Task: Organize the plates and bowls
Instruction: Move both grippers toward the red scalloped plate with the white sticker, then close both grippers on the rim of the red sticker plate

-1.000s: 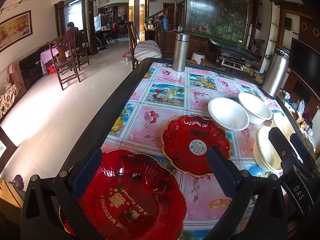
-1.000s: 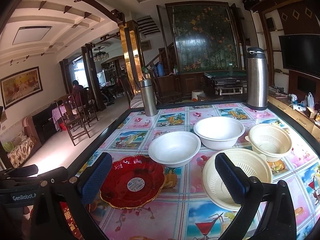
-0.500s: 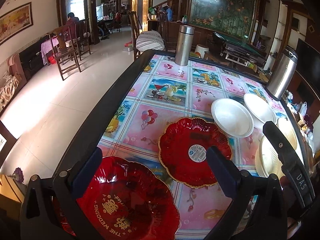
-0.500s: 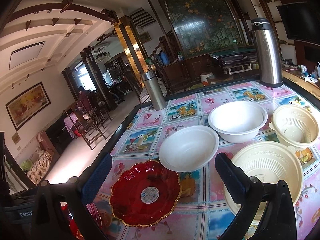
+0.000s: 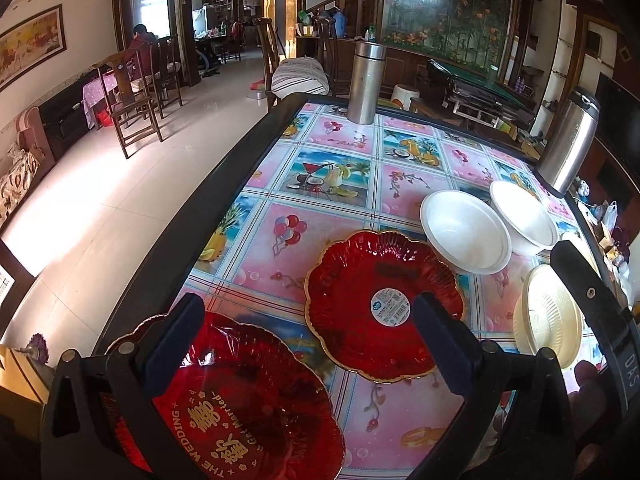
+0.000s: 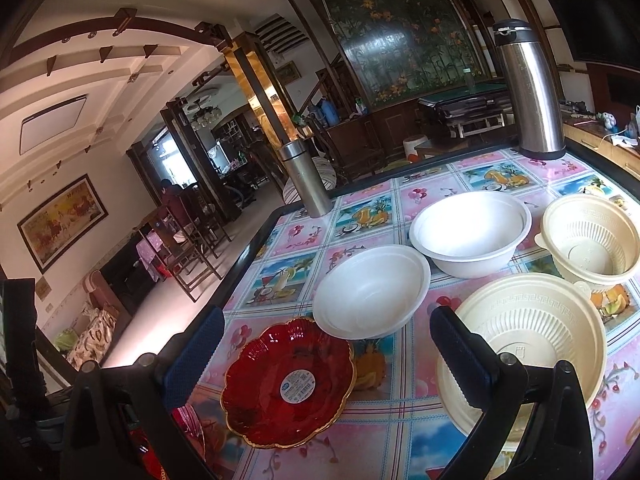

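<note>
Two red plates (image 5: 384,304) (image 5: 248,404) lie flat side by side. Two white bowls (image 6: 372,292) (image 6: 472,232) and two cream bowls (image 6: 532,332) (image 6: 592,244) sit upright nearby.

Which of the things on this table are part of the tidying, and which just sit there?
Part of the job:
two red scalloped plates
two white bowls
two cream ribbed bowls

Just lying about:
slim steel flask
tall steel thermos

Before you, two glossy, translucent red plastic plates (image 5: 380,304) (image 5: 248,404) sit on a shiny printed tablecloth (image 5: 340,172). The white bowls (image 6: 372,290) look matt; both flasks (image 6: 528,92) are brushed metal.
</note>
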A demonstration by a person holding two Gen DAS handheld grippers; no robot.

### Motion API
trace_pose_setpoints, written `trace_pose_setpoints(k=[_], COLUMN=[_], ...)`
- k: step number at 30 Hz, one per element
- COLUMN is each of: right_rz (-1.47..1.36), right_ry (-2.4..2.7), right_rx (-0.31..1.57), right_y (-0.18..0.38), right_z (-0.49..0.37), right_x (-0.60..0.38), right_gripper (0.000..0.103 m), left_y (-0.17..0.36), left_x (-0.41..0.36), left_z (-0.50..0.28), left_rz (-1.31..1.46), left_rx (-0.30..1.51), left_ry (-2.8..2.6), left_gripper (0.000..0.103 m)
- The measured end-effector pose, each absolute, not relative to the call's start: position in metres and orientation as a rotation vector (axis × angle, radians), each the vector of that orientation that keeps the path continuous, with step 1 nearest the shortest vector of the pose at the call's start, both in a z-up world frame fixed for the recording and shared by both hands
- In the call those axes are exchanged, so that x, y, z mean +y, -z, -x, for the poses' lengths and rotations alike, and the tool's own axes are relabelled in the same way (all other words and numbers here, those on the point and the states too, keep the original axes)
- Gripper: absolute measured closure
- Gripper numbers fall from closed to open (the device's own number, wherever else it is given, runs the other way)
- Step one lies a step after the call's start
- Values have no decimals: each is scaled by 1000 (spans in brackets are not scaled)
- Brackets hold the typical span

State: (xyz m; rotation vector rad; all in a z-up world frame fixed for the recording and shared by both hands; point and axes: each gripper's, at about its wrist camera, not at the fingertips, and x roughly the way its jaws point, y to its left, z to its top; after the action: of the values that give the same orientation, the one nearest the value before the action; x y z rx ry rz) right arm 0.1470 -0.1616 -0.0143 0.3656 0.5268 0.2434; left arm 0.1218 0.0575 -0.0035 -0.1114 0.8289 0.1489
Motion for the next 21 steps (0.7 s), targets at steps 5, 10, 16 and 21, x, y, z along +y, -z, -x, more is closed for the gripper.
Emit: trace_pose_setpoints(k=[5, 10, 16, 21], right_rz=[-368, -376, -401, -427], right_ry=[-241, -244, -257, -263], right_rx=[530, 545, 563, 577], right_y=[15, 18, 20, 23], right_z=[-147, -150, -152, -155], right_x=[-161, -162, -163, -166], right_gripper=[0, 0, 0, 1], left_y=[5, 9, 9, 9], left_x=[57, 58, 57, 58], left_z=[-124, -129, -131, -136], left_rz=[115, 133, 138, 159], left_rx=[831, 843, 845, 856], left_ry=[-148, -143, -143, -137], left_gripper=[0, 0, 0, 0])
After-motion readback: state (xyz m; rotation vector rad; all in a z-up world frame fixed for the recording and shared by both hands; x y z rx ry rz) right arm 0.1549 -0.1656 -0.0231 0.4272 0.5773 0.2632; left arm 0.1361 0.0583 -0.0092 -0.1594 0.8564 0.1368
